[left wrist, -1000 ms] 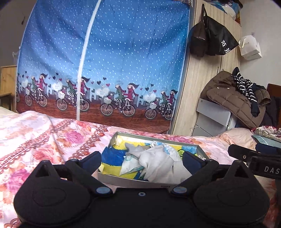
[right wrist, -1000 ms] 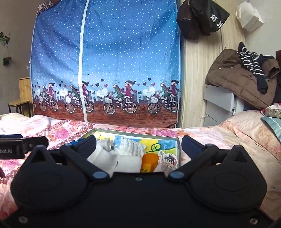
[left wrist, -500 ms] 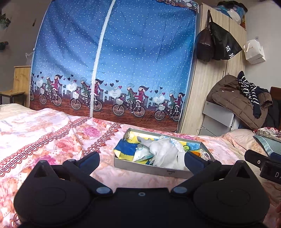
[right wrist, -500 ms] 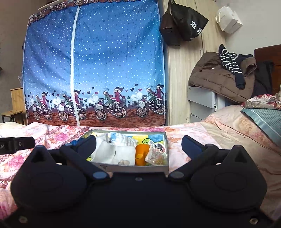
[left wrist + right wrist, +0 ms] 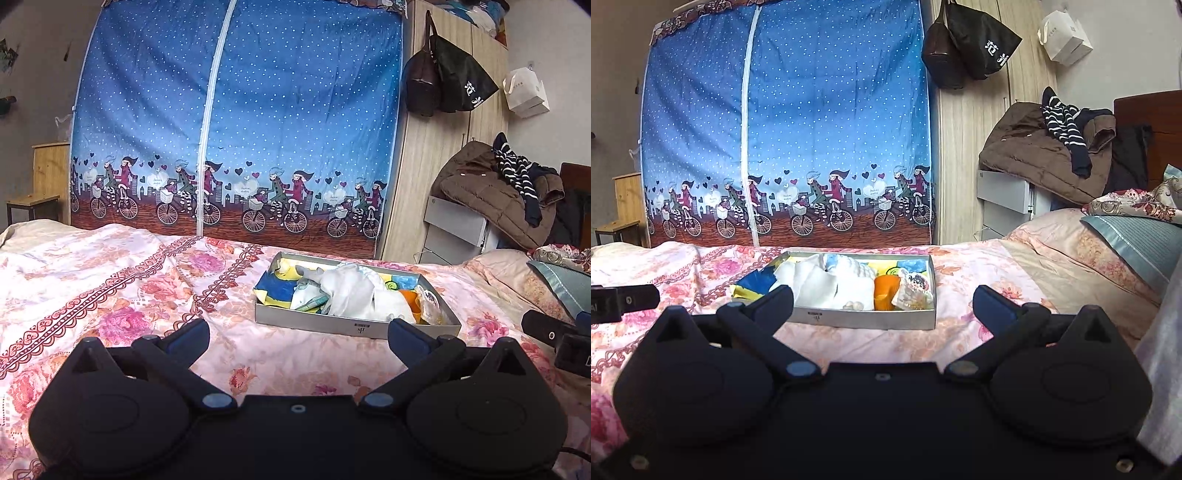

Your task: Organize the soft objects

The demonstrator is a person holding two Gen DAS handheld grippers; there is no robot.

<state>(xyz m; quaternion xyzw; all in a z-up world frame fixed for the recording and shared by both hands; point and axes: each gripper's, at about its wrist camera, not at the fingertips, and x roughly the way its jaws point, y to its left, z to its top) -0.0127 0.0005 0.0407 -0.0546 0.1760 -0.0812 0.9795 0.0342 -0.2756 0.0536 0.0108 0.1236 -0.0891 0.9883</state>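
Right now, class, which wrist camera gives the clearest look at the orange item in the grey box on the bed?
The right wrist view: the orange item faces that camera in the grey box, with its front unobstructed. In the left wrist view, only an orange sliver shows behind the white cloth.

Bed (image 5: 110,280) with a box (image 5: 332,325) on it

The bed wears a pink floral sheet with red lace-pattern stripes. A shallow grey box (image 5: 871,319) sits flat on the sheet near the middle, packed with soft things: white cloth, a blue and yellow piece, something orange, a printed pouch. At the right end lie a pale pink pillow (image 5: 1071,258), a blue-green striped pillow (image 5: 1137,243) on it, and a crumpled floral cover (image 5: 1134,203) behind.
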